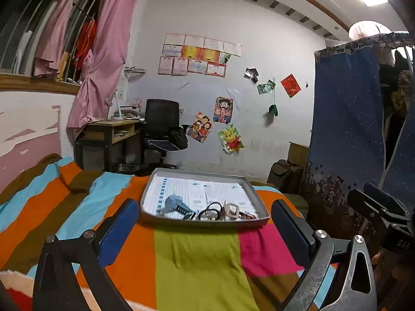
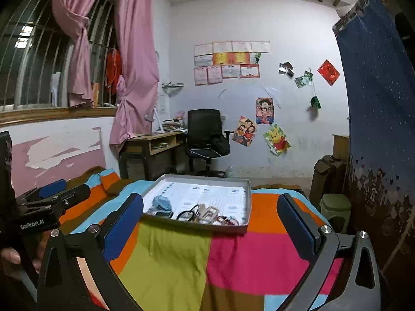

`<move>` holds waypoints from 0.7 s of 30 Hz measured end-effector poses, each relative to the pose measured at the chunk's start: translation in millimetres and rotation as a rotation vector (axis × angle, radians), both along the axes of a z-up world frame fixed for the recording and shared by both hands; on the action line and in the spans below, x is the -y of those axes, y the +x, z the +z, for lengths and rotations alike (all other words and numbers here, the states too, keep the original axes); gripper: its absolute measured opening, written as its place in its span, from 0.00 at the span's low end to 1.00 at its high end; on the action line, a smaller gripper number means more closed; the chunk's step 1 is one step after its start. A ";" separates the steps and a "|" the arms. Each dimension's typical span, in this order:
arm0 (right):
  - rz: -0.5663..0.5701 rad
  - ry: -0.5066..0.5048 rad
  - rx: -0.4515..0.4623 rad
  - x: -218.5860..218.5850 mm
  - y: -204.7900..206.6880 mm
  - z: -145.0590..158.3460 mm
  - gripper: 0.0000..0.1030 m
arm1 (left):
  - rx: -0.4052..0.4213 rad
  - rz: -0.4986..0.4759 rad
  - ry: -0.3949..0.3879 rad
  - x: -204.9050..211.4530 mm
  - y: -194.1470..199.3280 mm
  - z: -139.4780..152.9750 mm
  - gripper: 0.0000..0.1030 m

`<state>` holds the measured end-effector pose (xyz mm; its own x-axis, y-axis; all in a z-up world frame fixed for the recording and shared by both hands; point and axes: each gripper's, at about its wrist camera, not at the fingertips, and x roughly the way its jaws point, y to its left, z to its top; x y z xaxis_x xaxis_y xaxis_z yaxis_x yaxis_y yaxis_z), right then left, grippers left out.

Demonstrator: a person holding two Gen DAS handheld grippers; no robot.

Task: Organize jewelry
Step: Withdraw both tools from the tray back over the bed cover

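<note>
Left gripper [image 1: 205, 229] sits at lower centre of its view, fingers spread wide, nothing between them; blue pads [image 1: 118, 229] flank a striped blanket [image 1: 197, 264]. Right gripper [image 2: 210, 230] is likewise at lower centre of its own view, fingers wide apart, empty. Grey tray [image 1: 205, 223] lies on the blanket at mid-frame in both views, just beyond the fingertips, not touching them. Tray is lined w/ printed paper [image 1: 207, 191]. Jewelry is bunched along the tray's near edge: grey-blue clip [image 1: 173, 202] at left, black band [image 1: 212, 207] at centre, beige clip [image 1: 232, 211] beside it, red item [image 1: 247, 215] at right. Exact item types are too small to tell. In the left view the right gripper shows at the right edge; in the right view the left gripper shows at the left edge, w/ a hand [image 2: 10, 256] under it. Background: desk [image 1: 114, 134] and black chair [image 1: 163, 127] at mid-left, posters [image 1: 223, 110] on the wall, pink curtain [image 1: 106, 51] upper left, blue curtain [image 1: 347, 119] at right.
</note>
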<state>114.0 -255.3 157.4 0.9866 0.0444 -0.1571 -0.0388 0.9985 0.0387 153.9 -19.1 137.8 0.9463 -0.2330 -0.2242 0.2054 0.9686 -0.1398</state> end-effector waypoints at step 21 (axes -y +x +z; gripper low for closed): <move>0.068 -0.001 -0.061 -23.2 -73.0 -57.1 0.98 | -0.006 0.117 0.020 -50.6 -103.0 -51.5 1.00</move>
